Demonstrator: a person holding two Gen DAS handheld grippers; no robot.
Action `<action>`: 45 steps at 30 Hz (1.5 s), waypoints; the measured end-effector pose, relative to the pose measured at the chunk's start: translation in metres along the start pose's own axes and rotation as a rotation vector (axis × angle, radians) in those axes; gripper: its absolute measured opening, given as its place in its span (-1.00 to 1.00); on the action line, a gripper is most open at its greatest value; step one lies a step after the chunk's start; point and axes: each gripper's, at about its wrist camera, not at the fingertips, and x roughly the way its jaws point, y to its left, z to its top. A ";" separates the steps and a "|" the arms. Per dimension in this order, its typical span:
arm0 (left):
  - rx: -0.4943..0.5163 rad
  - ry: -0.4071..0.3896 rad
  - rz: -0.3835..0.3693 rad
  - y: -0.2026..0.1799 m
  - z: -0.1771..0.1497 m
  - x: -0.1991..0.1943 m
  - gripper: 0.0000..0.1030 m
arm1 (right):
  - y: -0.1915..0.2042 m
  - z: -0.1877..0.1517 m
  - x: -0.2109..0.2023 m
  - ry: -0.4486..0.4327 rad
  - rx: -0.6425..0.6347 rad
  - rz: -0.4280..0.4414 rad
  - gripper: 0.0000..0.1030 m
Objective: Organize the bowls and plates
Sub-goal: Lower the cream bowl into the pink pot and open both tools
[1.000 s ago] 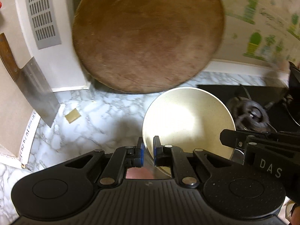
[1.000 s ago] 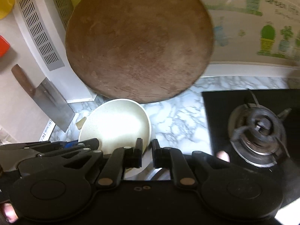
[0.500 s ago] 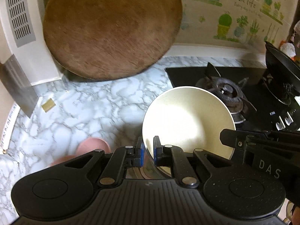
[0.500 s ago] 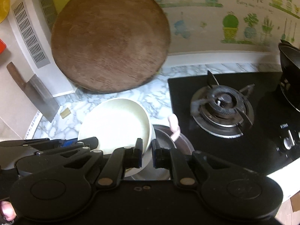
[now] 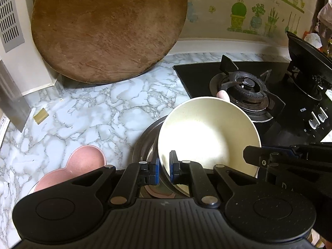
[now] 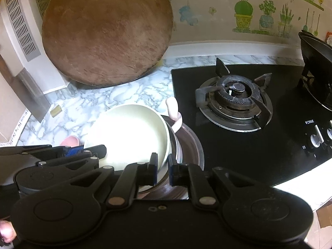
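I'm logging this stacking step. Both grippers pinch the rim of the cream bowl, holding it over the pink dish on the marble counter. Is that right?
Not quite. Both the left gripper and the right gripper do pinch the cream bowl at its rim, but it hangs over the metal bowl, not the pink dish, which sits apart on the marble counter. The left wrist view shows this.

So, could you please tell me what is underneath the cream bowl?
A steel bowl sits directly below the cream bowl, with a pink spoon handle poking out behind. The steel bowl's contents are mostly covered.
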 end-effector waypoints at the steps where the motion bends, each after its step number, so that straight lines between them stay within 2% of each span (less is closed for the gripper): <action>1: 0.002 -0.002 -0.003 0.000 0.000 0.001 -0.84 | 0.001 -0.001 0.000 -0.007 -0.005 -0.003 -0.80; 15: 0.013 0.009 -0.019 0.004 -0.009 0.019 -0.84 | 0.010 -0.015 0.011 -0.037 -0.056 -0.054 -0.79; 23: 0.005 0.025 -0.057 0.012 -0.004 0.021 -0.84 | 0.010 -0.016 0.017 -0.028 -0.037 -0.068 -0.79; 31: 0.002 0.033 -0.074 0.016 -0.003 0.019 -0.84 | 0.008 -0.012 0.019 0.001 -0.011 -0.041 -0.75; 43: 0.037 0.035 -0.121 0.023 -0.004 0.001 -0.83 | 0.005 -0.011 0.008 0.026 0.010 0.016 -0.59; 45: 0.043 0.029 -0.127 0.024 -0.004 -0.004 -0.81 | 0.005 -0.011 0.003 0.021 0.007 0.029 -0.49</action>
